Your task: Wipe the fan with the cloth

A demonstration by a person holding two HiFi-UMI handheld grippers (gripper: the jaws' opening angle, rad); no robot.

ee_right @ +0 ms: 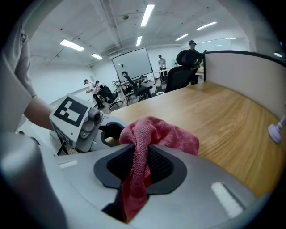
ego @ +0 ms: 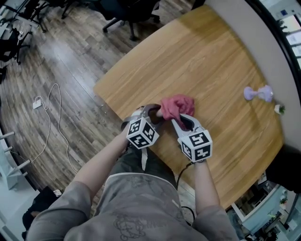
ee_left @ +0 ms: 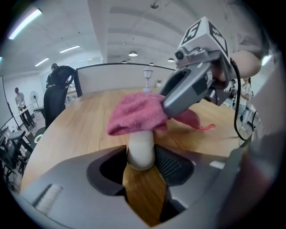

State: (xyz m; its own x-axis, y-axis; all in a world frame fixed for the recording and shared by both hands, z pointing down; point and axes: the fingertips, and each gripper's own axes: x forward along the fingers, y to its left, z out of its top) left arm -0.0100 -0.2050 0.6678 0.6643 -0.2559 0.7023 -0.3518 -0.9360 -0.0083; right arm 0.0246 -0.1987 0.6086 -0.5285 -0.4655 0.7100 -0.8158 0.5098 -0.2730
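We see a wooden desk (ego: 211,56) with a small lilac object (ego: 257,93) lying near its far edge and a tiny white-and-green item (ego: 279,109) by the grey partition (ego: 263,42). On the plank floor (ego: 70,61) a white cable (ego: 51,122) trails from an adapter (ego: 37,102); dark office chairs (ego: 127,12) stand beyond

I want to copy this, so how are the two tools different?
The left tool grips a white handle; the right tool pinches the pink cloth. The left tool's jaws stand wider apart than the right tool's. Both are grey and meet at the pink cloth.
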